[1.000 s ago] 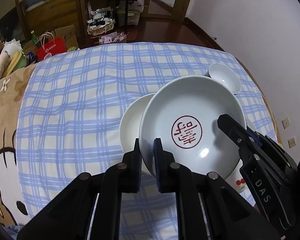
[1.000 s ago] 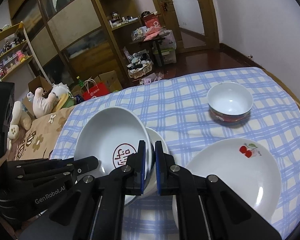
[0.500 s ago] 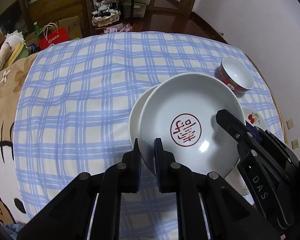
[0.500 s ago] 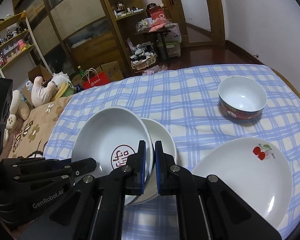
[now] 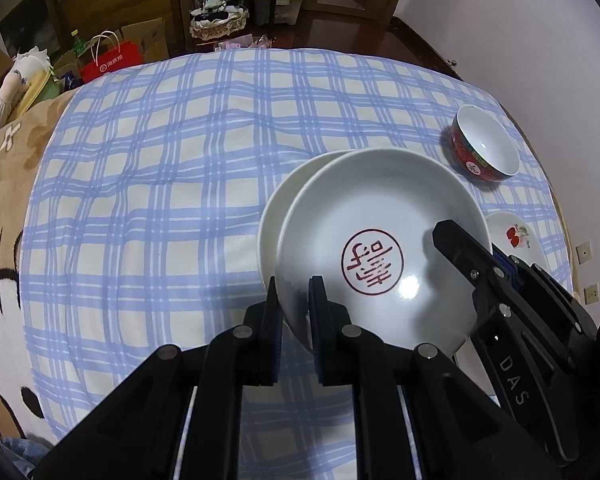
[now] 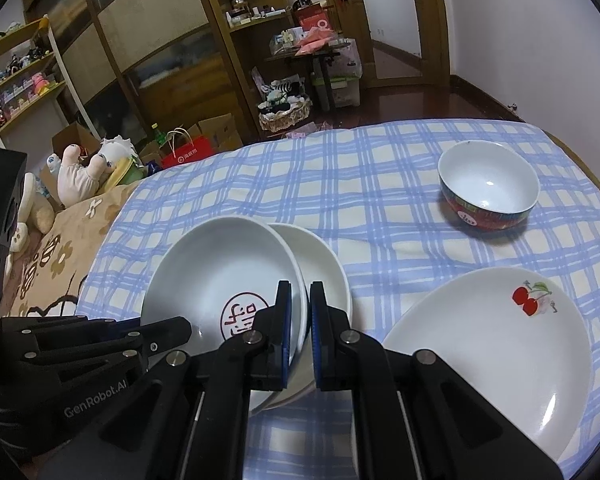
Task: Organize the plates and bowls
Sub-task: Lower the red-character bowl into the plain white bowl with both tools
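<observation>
White seal-marked plate (image 5: 380,240) pinched by left gripper (image 5: 294,300) and right gripper (image 6: 298,312) at opposite rims; lower level onto plain plate (image 6: 320,256); release together.

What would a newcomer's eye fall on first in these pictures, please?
First, the white plate with the red seal emblem, gripped at opposite rims by the left gripper and right gripper, overlapping a plain white plate beneath. To its right lies a cherry-printed plate, and farther back a red-sided bowl stands on the blue checked tablecloth.
</observation>
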